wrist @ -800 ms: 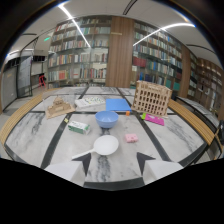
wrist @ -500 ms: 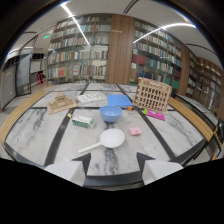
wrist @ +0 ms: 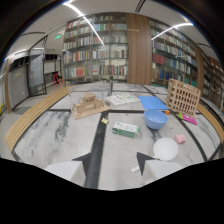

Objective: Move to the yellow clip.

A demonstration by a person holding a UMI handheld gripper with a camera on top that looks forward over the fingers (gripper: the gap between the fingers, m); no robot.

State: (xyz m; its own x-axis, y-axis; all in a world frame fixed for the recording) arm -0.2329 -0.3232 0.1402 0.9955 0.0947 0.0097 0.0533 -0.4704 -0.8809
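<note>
While the library shelves (wrist: 100, 55) fill the far wall with rows of books, a wide marble floor (wrist: 55, 140) with dark stripes spreads beneath the gripper (wrist: 114, 162), bordered on the left by a curved wooden bench (wrist: 30, 120). Beyond the fingers and off to the right stands a wooden slatted crate (wrist: 183, 96), upright, with a flat blue sheet (wrist: 152, 102) lying just beside it. Left of centre sits a wooden model (wrist: 88, 105) on a board, and behind it a pale printed board (wrist: 122, 99). A blue bowl (wrist: 156, 119) rests right of the middle, near a green and white carton (wrist: 125, 130) lying flat. Closer to the right finger lies a white ladle (wrist: 163, 149), its round head toward the bowl. A pink flat object (wrist: 188, 118) lies by the crate's base, and a small pink block (wrist: 179, 138) sits near the ladle. The yellow clip (wrist: 105, 120) is tiny, lying on the floor ahead of the fingers, between the wooden model and the carton. The gripper's two fingers stand apart, holding nothing, their dark tips over the floor well short of the clip.
</note>
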